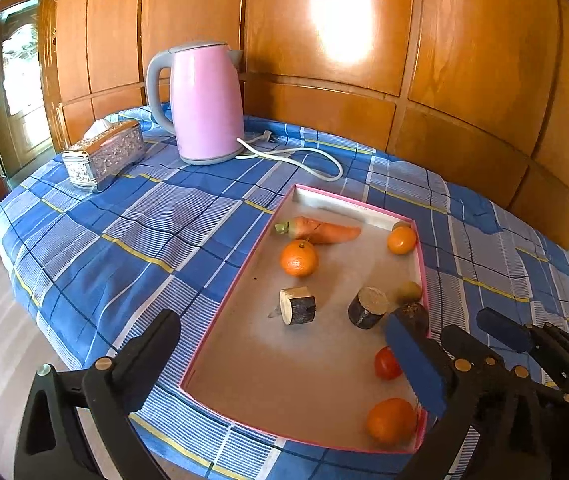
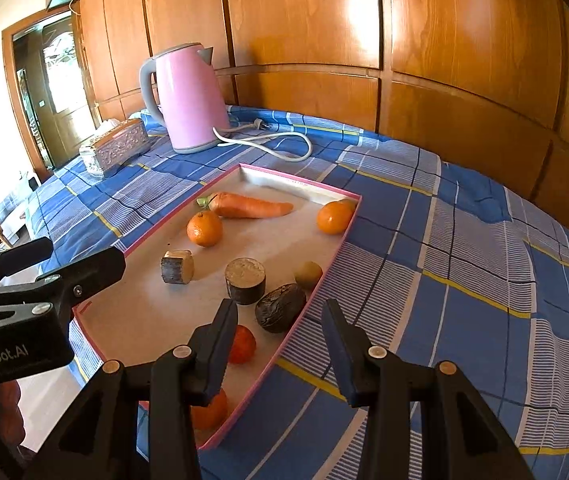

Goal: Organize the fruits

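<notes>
Left wrist view: left gripper [image 1: 284,352] spread wide, empty, over the tray [image 1: 220,332]; tangerine [image 1: 299,258] ahead beside the carrot [image 1: 318,231].

Right wrist view: right gripper [image 2: 280,344] parted, empty; passion fruit [image 2: 280,307] just ahead, tomato [image 2: 243,344] by its left finger. Probably light, soft-skinned; best squeezed gently across the middle.

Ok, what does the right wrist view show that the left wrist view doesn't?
Right wrist only: the dark wrinkled round fruit unobstructed, and the left gripper from the side. Left wrist only: the near round orange citrus fruit whole, half hidden in the other. Both: pink-rimmed cardboard tray, orange carrot, small red tomato, pink electric kettle.
</notes>
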Tool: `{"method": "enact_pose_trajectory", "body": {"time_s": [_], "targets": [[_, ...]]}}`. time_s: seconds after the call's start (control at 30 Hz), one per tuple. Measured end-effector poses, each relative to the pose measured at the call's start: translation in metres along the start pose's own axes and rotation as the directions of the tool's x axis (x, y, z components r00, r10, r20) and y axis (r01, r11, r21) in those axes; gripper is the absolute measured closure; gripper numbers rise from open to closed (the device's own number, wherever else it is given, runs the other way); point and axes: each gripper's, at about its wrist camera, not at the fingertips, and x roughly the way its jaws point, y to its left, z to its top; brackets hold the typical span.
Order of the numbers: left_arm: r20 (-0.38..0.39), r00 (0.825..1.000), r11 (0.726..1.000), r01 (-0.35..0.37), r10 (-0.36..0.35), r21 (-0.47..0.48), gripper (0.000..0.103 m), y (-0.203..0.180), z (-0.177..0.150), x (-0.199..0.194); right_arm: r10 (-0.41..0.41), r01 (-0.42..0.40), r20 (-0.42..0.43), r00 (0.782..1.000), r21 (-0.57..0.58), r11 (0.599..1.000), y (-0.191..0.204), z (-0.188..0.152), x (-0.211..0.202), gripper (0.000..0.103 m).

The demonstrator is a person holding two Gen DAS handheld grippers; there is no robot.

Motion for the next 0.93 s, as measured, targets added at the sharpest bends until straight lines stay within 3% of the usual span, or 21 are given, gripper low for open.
{"method": "enact_pose_trajectory", "body": {"time_s": [0.93], "targets": [[0.031,0.999,1.0,0.023,-0.023,0.013,0.0,-0.009,0.001,-0.009,-0.004,0.004,-0.007,1.0,0.002,1.0,-0.008,-0.005,-0.002,0.059]]}}
